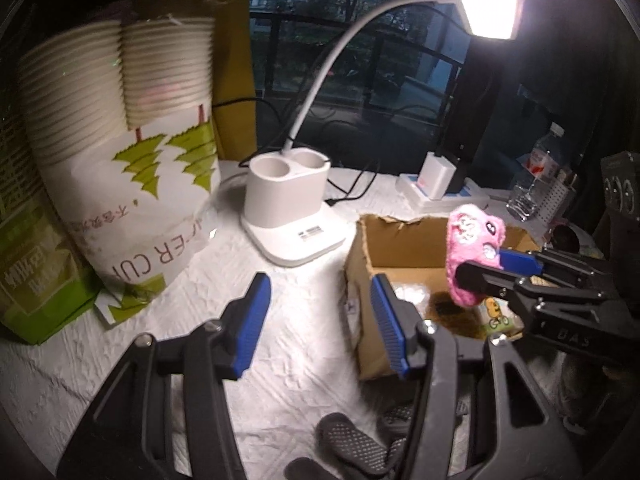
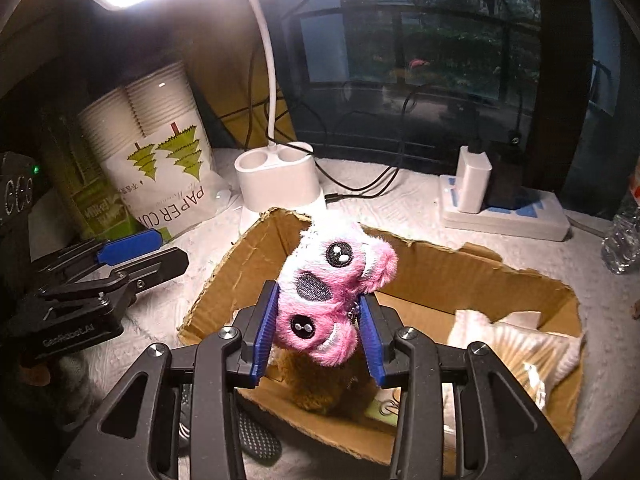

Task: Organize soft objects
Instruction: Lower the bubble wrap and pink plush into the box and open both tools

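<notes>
My right gripper (image 2: 318,334) is shut on a pink and white plush toy (image 2: 334,288) and holds it above an open cardboard box (image 2: 248,252). In the left wrist view the same toy (image 1: 474,256) hangs in the right gripper (image 1: 486,266) over the box (image 1: 362,264). A brown plush (image 2: 320,384) and a cream ribbed soft item (image 2: 516,344) lie inside the box. My left gripper (image 1: 320,320) is open and empty, low over the white cloth left of the box; it also shows in the right wrist view (image 2: 160,250).
A white desk lamp with a cup-holder base (image 1: 288,196) stands behind the box. A bag of paper cups (image 1: 120,152) and a green carton (image 1: 32,264) stand at the left. A power strip with chargers (image 2: 504,208) and a plastic bottle (image 1: 536,176) are at the right.
</notes>
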A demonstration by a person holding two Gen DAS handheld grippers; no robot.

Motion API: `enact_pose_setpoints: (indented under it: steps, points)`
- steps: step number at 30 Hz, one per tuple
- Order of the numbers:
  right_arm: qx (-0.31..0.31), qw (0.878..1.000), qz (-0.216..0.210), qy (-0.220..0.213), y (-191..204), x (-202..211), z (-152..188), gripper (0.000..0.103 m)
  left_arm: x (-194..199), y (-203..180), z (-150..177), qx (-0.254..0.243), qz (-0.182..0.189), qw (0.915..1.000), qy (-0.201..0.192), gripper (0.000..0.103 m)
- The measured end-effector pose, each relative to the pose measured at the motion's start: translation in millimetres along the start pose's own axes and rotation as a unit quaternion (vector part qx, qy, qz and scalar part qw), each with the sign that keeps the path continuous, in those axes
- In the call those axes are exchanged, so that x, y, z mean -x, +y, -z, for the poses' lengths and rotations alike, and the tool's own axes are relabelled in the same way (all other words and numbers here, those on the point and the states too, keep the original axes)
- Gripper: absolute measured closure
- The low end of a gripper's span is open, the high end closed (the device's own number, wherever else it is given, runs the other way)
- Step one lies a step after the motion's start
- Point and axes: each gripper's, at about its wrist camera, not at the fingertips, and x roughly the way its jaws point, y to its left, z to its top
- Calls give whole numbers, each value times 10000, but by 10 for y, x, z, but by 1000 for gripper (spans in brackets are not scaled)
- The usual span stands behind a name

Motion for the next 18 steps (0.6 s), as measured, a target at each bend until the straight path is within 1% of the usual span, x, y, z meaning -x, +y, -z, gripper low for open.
enact_pose_setpoints:
  steps: [5, 6, 8, 9, 11, 18]
  points:
    - [-63, 9999, -26, 125, 7, -128, -9, 62, -29, 42, 11, 53, 21, 10000, 36, 47]
    - [-78, 9999, -28, 142, 5, -136, -11, 59, -28, 44, 11, 57, 28, 10000, 33, 45]
    - [-90, 9998, 18, 165, 0, -155, -16, 56, -18, 48, 11, 84, 44, 10000, 7, 41]
    - [-102, 9998, 43, 174, -7, -157, -14, 52, -12, 48, 10, 90, 52, 9999, -2, 41]
    - [-124, 9998, 61, 172, -16, -152, -13, 48, 4, 41, 9, 80, 50, 10000, -21, 41]
    - [-68, 9999, 110, 100, 17, -31, 12, 48, 94, -6, 30, 46, 65, 9999, -72, 41]
